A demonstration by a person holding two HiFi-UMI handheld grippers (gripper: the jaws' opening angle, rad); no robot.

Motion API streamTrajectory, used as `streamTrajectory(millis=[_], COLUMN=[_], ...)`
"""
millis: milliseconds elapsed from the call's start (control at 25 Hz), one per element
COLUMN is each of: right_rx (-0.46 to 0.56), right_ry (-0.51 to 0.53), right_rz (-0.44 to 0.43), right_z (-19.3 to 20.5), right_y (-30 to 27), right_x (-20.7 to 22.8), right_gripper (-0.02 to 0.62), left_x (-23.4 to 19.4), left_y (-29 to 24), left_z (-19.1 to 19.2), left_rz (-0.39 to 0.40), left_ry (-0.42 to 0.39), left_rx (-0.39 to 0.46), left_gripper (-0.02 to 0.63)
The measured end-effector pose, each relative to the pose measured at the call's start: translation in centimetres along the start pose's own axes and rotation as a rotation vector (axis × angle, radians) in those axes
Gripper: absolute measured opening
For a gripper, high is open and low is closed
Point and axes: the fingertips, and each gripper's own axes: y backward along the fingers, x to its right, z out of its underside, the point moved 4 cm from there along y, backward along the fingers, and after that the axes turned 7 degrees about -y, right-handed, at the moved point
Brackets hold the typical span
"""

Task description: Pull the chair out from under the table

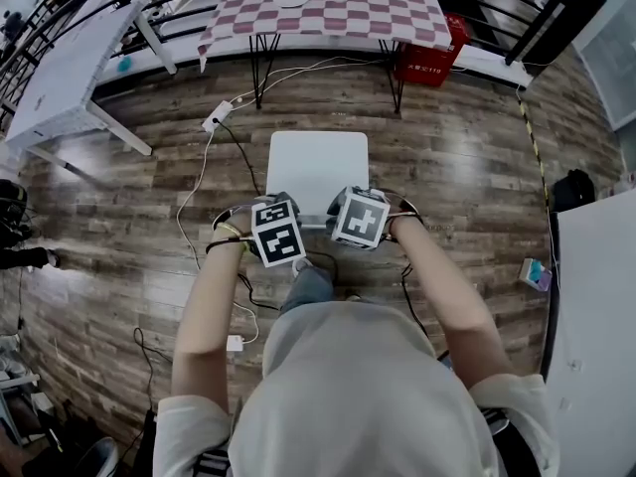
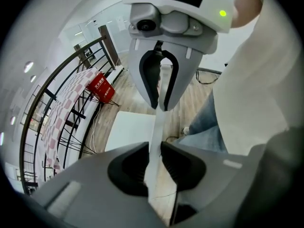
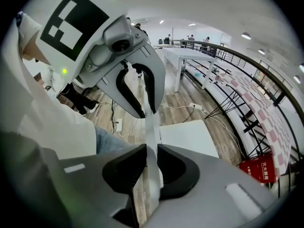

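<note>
The chair (image 1: 318, 167) stands on the floor (image 1: 467, 177), before the worktop (image 1: 328, 8) and apart from it. A crate (image 1: 432, 58) sits by the worktop's right end. A power strip (image 1: 217, 117) lies left of the chair. The left gripper (image 2: 153, 167) and right gripper (image 3: 151, 167) sit side by side on its near edge.

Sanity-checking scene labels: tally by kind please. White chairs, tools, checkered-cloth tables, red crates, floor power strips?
white flat-seat chair: 1
grey two-jaw tool: 2 (left tool, right tool, both clamped on the chair's back)
red-and-white checkered-cloth table: 1
red plastic crate: 1
white power strip: 1
Total: 6
</note>
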Motion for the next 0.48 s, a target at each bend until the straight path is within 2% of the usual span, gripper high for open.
streamTrajectory(millis=[80, 120, 280, 480], right_rx=[0.034, 0.056, 0.086, 0.159], right_ry=[-0.004, -0.011, -0.081, -0.165], right_rz=[0.024, 0.039, 0.077, 0.154], right_z=[-0.1, -0.2, 0.3, 0.6], right_y=[0.6, 1.0, 2.3, 2.6], right_x=[0.4, 0.7, 1.5, 2.9], right_gripper=[0.044, -0.002, -0.002, -0.002], left_x=[-0.2, -0.4, -1.5, -2.8], left_y=[0.5, 0.9, 2.2, 1.9], left_z=[-0.2, -0.5, -1.2, -1.4], left_rz=[-0.011, -0.022, -0.090, -0.188], left_ry=[0.030, 0.052, 0.130, 0.225], left_rx=[0.018, 0.038, 0.120, 0.175], left_gripper=[0.068, 0.014, 0.011, 0.011])
